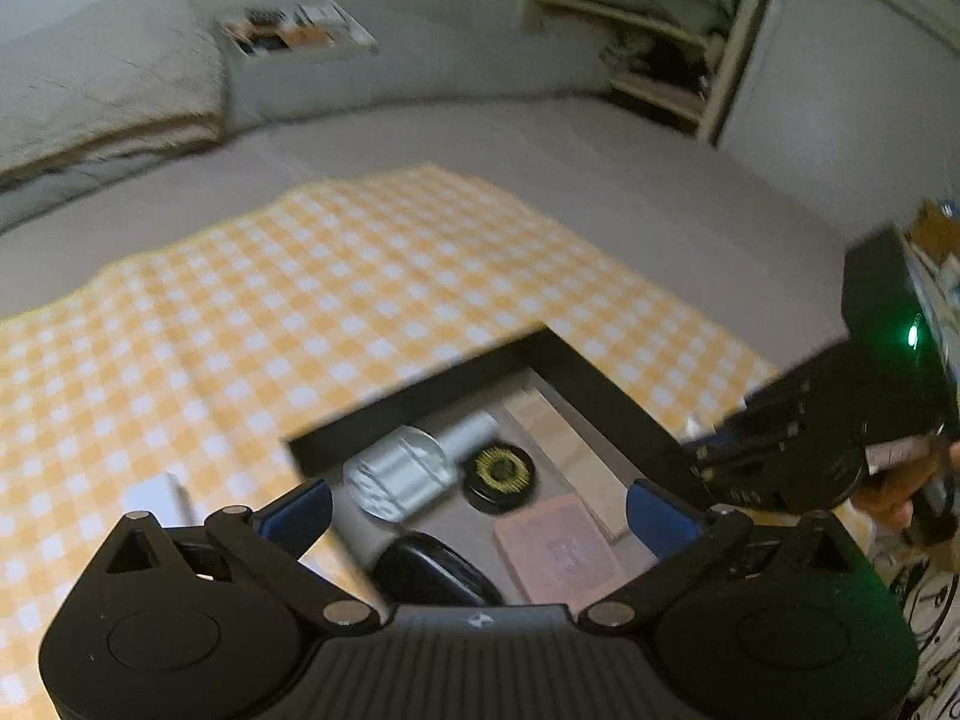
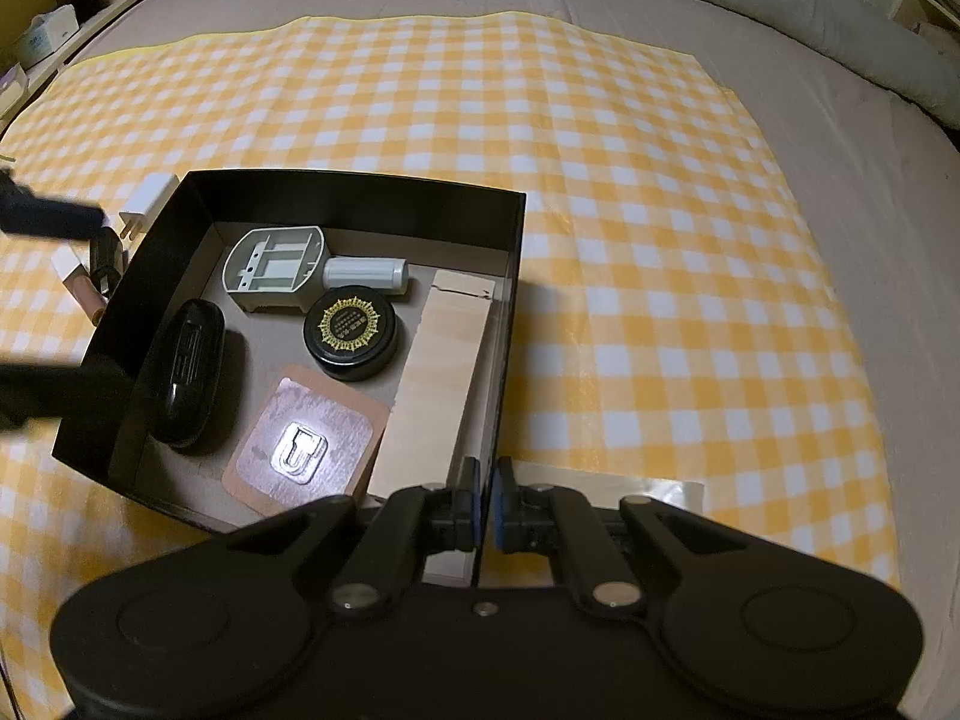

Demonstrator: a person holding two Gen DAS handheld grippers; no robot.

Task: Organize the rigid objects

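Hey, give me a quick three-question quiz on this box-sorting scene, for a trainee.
1. Fill in: the white plug lies ____ the black box.
2. True or false: the left tongs are open.
3. The right tongs are shut on: A the white plug; B the black box's wall; C nothing.
Key: 1 outside; 2 true; 3 B.
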